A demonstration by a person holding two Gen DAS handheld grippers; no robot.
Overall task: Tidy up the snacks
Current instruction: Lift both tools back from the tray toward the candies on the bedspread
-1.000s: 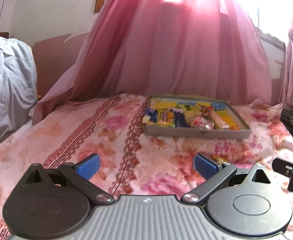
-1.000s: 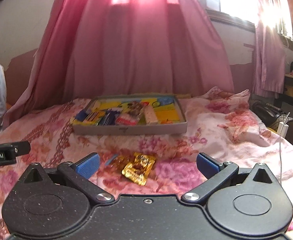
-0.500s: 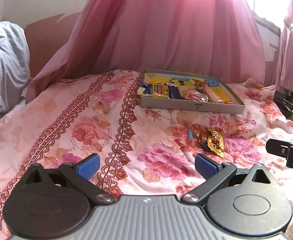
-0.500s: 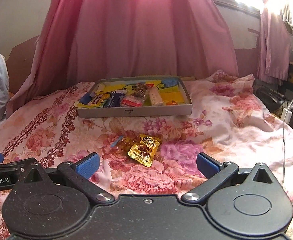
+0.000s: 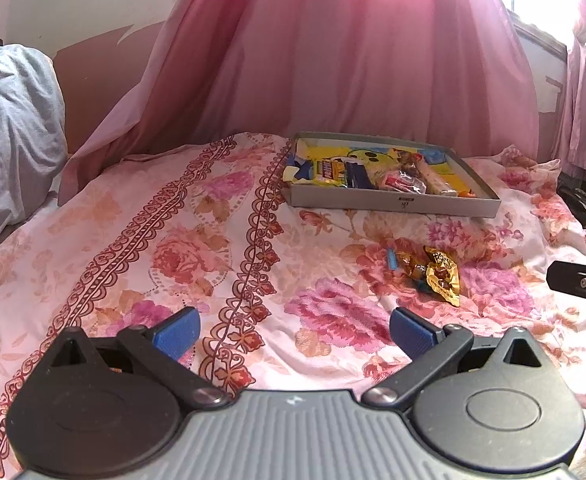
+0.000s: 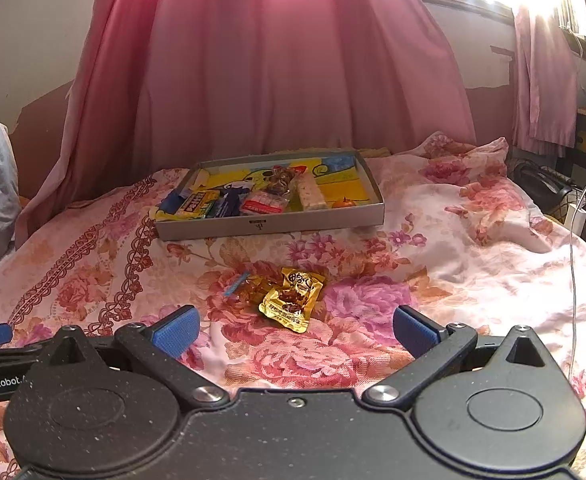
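Both claws, left claw (image 5: 295,328) and right claw (image 6: 296,327), hang spread and empty as the gold snack packet (image 6: 291,298) lies just before the snack tray (image 6: 273,226), its slick foil liable to slip a shallow pinch.

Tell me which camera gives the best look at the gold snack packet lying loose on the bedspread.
The right wrist view: the gold snack packet lies almost centred ahead of the open right hand-held gripper, its printed face visible. The left wrist view shows the packet off to the right, more foreshortened, beside a clear-wrapped snack.
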